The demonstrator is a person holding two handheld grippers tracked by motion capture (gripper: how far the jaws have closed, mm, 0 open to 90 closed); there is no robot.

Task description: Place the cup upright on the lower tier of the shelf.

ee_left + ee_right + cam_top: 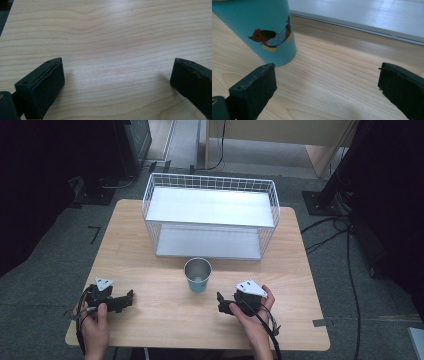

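A teal cup (198, 275) with a metal inside stands upright at the table's middle, just in front of the wire basket (210, 215). In the right gripper view the cup (265, 30) shows a cartoon dog print and stands just beyond the left jaw. My right gripper (220, 302) rests on the table to the cup's right, open and holding nothing. My left gripper (131, 296) lies near the front left, open, its jaws (117, 75) spread over bare wood.
The white wire basket has a white shelf board (212, 205) on top and a white floor (372, 15) below. The wooden table (150, 270) ends close behind both hands. Cables (345, 235) run on the grey floor at the right.
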